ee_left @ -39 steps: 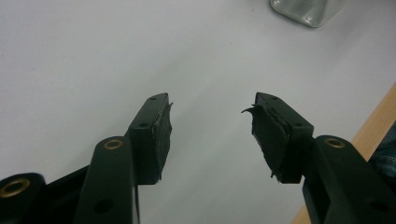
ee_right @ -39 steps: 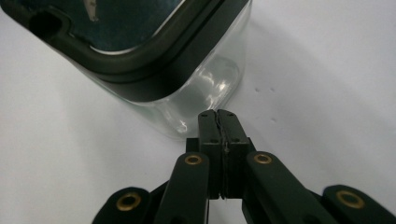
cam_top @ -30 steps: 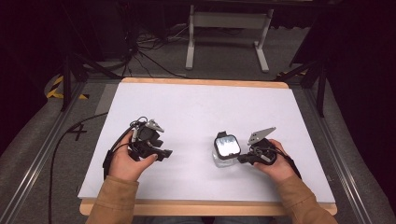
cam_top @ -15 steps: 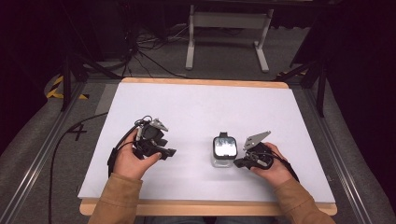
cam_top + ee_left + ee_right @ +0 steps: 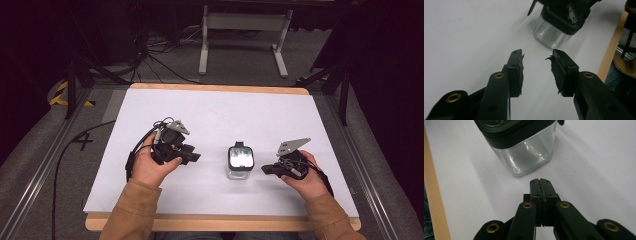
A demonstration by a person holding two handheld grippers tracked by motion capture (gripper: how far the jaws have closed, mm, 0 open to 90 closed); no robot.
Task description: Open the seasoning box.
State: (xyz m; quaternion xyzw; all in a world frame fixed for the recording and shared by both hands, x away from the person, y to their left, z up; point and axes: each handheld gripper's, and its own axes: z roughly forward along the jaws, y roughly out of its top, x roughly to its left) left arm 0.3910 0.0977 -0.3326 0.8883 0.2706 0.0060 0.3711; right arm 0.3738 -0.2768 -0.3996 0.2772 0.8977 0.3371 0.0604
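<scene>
A small clear square container (image 5: 240, 162) with a black lid stands upright on the white table (image 5: 220, 115), near the front and between my two hands. My left gripper (image 5: 192, 156) is to its left, open, with nothing between its jaws; its own view shows the container (image 5: 552, 32) a short way ahead of the gripper (image 5: 536, 61). My right gripper (image 5: 265, 169) is to the container's right, shut and empty. In its view the clear container wall (image 5: 524, 155) stands just beyond the closed tips of the gripper (image 5: 541, 181), apart from them.
The white table has a wooden edge (image 5: 215, 224) along the front. A metal stand (image 5: 245, 22) and cables (image 5: 155, 60) sit on the floor beyond the far edge. Metal rails (image 5: 40, 170) run along both sides of the table.
The right hand has drawn back a little to the right of the container, and its gripper now sits apart from it. The left gripper moved slightly right, toward the container.
</scene>
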